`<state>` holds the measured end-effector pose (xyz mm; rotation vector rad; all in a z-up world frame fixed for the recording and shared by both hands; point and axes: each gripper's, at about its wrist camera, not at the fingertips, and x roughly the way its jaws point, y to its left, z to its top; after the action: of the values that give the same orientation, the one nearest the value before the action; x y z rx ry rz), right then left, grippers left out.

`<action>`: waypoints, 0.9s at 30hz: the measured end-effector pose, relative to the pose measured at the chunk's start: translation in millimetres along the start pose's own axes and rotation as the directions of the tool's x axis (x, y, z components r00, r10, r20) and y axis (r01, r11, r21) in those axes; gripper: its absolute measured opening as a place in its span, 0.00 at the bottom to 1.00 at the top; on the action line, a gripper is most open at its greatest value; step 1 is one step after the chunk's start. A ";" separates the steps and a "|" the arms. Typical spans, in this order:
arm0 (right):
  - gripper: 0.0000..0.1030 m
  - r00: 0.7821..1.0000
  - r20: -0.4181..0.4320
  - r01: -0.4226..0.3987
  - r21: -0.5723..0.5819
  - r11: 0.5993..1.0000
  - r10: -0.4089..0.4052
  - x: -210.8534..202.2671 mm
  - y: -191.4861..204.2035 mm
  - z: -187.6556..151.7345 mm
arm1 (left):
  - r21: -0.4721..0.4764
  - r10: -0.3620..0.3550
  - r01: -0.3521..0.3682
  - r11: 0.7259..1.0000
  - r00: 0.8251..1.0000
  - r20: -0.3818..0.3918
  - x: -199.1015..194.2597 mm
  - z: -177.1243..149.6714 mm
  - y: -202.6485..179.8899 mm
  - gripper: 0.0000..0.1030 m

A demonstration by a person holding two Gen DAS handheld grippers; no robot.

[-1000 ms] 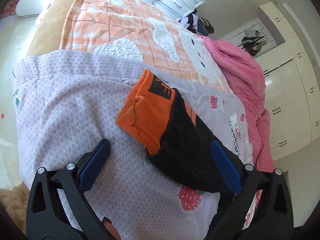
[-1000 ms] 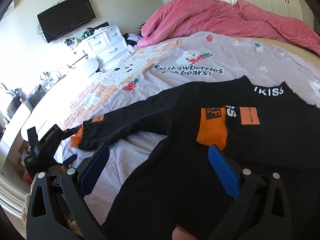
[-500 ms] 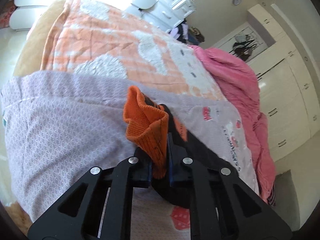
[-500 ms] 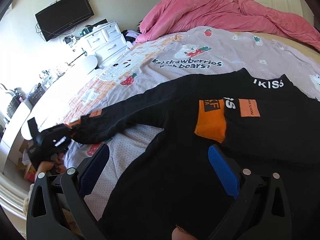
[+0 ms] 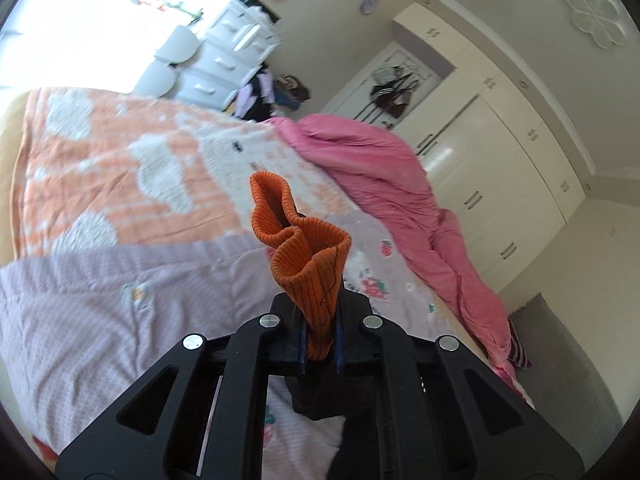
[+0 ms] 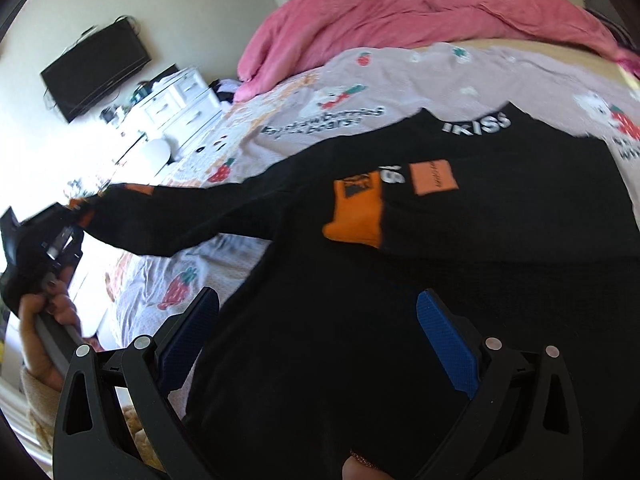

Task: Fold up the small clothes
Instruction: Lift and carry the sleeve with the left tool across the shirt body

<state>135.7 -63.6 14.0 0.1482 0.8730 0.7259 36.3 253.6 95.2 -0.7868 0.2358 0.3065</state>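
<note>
Evidently the left gripper (image 5: 321,340) pinches the orange cuff (image 5: 304,236) of the black sweater (image 6: 400,280) spread on the bed (image 6: 440,76), likely to fold that sleeve inward (right gripper (image 6: 318,340) hovers wide open, empty).

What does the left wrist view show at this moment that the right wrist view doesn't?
Only the left wrist view: the left tongs shut on the ribbed orange sleeve cuff, seen close. Only the right wrist view: the whole black long-sleeved top, its other sleeve already folded across, and the open right tongs over its hem. Both: the pink duvet and lilac strawberry-print bedsheet.
</note>
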 end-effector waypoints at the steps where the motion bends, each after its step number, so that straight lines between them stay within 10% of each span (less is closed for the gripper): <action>1: 0.96 1.000 0.008 0.004 0.012 1.000 -0.004 -3.8 -4.6 -1.8 | 0.010 -0.011 0.011 1.000 1.000 0.001 0.6 1.9 -6.3 0.03; 14: 0.96 0.990 0.095 0.085 0.142 0.986 -0.099 -52.1 -58.1 -3.5 | 0.141 -0.204 0.220 0.965 0.972 -0.118 22.8 -33.8 -110.7 0.03; 27: 0.96 0.963 0.136 0.189 0.279 0.941 -0.233 -101.3 -124.2 -14.2 | 0.238 -0.240 0.337 0.911 0.902 -0.359 63.1 -119.4 -158.7 0.03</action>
<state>146.8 -224.0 20.4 0.3431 0.8071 0.3864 140.2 73.0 97.4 -0.5595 0.4554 -0.1465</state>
